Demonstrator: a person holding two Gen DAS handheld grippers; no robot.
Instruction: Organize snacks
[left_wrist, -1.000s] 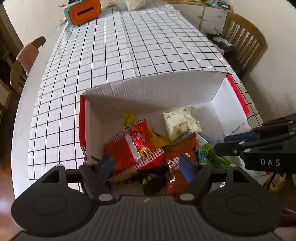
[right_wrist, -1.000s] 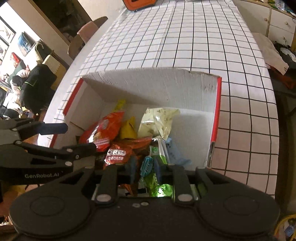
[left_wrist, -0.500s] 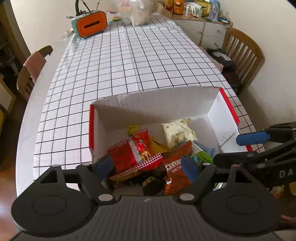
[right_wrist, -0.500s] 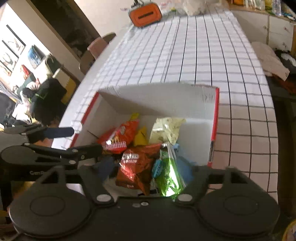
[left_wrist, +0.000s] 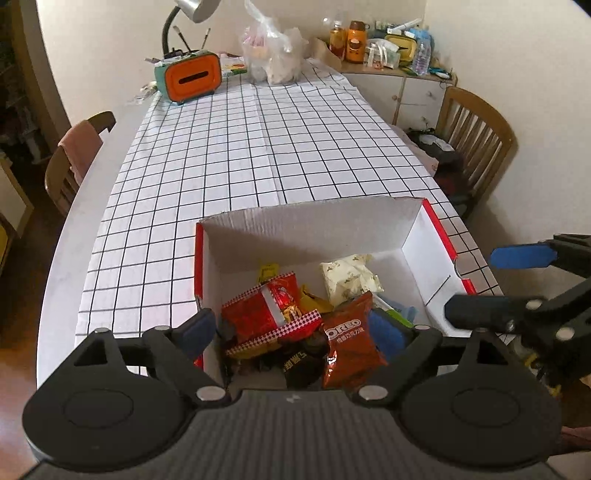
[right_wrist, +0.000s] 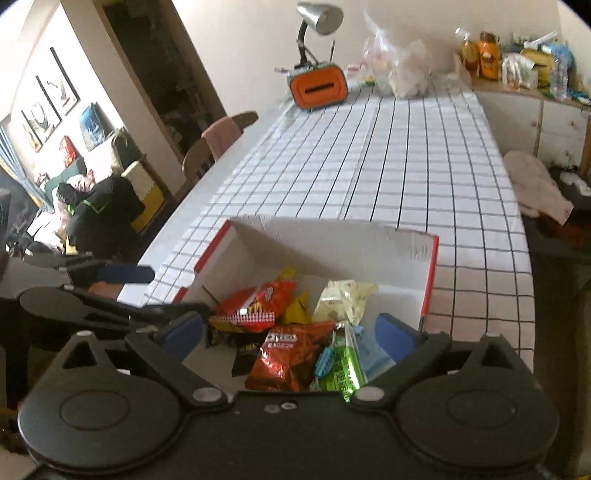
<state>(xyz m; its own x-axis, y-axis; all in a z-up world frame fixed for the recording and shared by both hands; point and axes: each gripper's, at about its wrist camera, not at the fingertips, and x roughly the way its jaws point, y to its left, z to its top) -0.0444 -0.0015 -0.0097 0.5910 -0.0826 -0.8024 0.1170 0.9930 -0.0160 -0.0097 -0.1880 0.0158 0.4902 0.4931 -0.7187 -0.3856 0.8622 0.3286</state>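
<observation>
Both grippers' jaws opening, empty, above box (left_wrist: 428, 236) lying crosswise, snacks (left_wrist: 347, 343) inside.

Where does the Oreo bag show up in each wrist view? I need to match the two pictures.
Left wrist view: the Oreo bag lies at lower centre, in the near end of the box, right of the red checkered-edge packet.
Right wrist view: the same bag lies at lower centre, just left of the green packet.
Shared landmark: the orange tissue box at the table's far end.
</observation>
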